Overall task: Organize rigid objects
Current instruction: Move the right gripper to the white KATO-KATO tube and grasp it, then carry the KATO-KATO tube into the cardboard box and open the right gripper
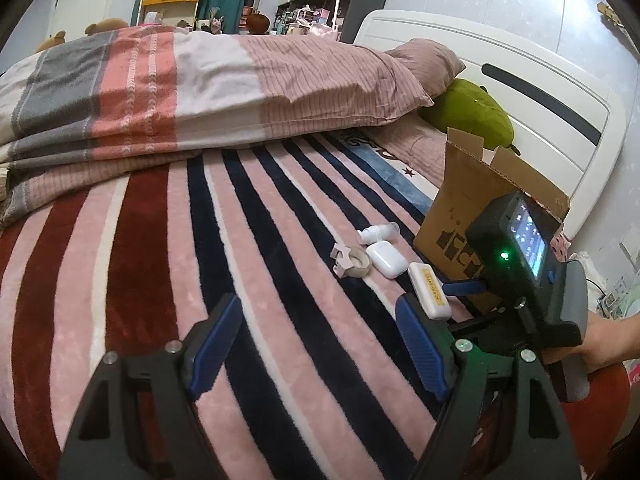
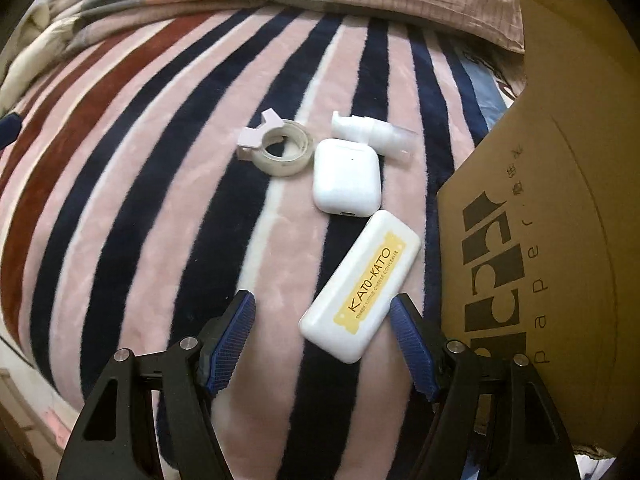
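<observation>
Ribbed blue gripper [image 2: 322,346] pads flanking glossy rounded-rectangular concealer case [image 2: 360,286], fuzzy blanket [image 2: 160,200].

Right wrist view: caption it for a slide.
Open right gripper above concealer case on striped blanket, beside cardboard box.

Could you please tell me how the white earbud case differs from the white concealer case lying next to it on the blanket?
The earbud case is short, squarish and unmarked; the concealer case is long and narrow with a yellow label. The earbud case lies farther from the right claw, beside the tape roll; the concealer case has its near end between the open claw's fingers, untouched. Both are white, rounded and lying flat near the cardboard box.
</observation>
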Action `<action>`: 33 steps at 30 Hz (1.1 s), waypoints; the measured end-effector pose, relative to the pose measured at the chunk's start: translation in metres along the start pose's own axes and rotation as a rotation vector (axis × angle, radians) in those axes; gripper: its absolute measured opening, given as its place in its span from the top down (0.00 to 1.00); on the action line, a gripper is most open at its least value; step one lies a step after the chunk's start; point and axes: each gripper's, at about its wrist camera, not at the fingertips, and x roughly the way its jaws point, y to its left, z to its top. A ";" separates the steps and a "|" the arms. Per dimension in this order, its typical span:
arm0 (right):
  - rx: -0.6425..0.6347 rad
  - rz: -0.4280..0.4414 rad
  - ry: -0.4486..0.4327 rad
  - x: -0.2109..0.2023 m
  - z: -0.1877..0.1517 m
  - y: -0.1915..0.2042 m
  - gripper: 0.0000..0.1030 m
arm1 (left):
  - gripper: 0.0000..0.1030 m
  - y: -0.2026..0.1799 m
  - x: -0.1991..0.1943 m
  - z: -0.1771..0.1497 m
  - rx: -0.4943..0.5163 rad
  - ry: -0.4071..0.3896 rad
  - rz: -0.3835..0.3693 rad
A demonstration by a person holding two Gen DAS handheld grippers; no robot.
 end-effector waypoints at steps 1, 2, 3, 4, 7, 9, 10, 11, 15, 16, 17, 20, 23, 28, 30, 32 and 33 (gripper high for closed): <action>0.009 -0.002 0.004 0.002 0.001 -0.001 0.35 | 0.26 -0.001 0.000 -0.001 -0.002 -0.001 -0.003; 0.019 -0.005 0.007 0.003 0.002 -0.001 0.35 | 0.26 -0.001 0.000 -0.001 -0.003 -0.001 -0.005; 0.033 -0.008 0.012 0.005 0.002 -0.002 0.35 | 0.26 -0.001 0.000 -0.001 -0.002 -0.001 -0.006; 0.046 -0.004 0.016 0.008 0.003 -0.004 0.36 | 0.26 -0.002 0.000 -0.001 0.000 -0.002 -0.006; 0.070 0.010 0.005 0.015 0.004 -0.009 0.47 | 0.26 -0.003 -0.001 -0.001 0.000 -0.002 -0.010; 0.055 0.019 -0.020 0.011 0.002 -0.007 0.60 | 0.26 -0.003 -0.003 -0.002 0.004 -0.003 -0.008; 0.029 0.025 -0.034 0.008 0.000 -0.005 0.62 | 0.26 -0.003 -0.003 -0.002 0.005 -0.003 -0.005; -0.006 0.030 -0.044 0.004 -0.003 -0.001 0.64 | 0.26 -0.003 -0.004 -0.002 0.006 -0.003 -0.002; -0.135 0.185 -0.060 -0.009 -0.015 0.015 0.66 | 0.26 -0.002 -0.004 -0.001 -0.003 -0.001 -0.002; -0.182 0.228 -0.054 -0.009 -0.016 0.017 0.66 | 0.26 -0.002 -0.004 -0.001 -0.003 0.000 -0.001; -0.226 0.260 -0.046 -0.010 -0.016 0.024 0.66 | 0.26 -0.002 -0.003 0.000 -0.003 0.002 0.001; -0.271 0.223 -0.031 -0.009 -0.017 0.034 0.64 | 0.26 -0.005 -0.003 0.000 0.002 0.005 0.008; -0.245 0.209 -0.032 -0.005 -0.011 0.037 0.58 | 0.26 -0.007 -0.001 0.000 0.005 0.012 0.015; -0.160 0.223 -0.033 0.002 0.001 0.034 0.67 | 0.26 -0.006 0.009 0.000 -0.018 0.044 -0.027; -0.177 0.202 -0.068 -0.001 0.003 0.033 0.69 | 0.26 -0.007 0.012 0.001 -0.020 0.053 -0.032; -0.211 0.208 -0.111 -0.012 0.001 0.038 0.70 | 0.26 -0.010 0.013 0.003 -0.021 0.055 -0.066; -0.224 0.229 -0.138 -0.021 -0.001 0.038 0.70 | 0.26 -0.010 0.013 0.005 -0.024 0.053 -0.092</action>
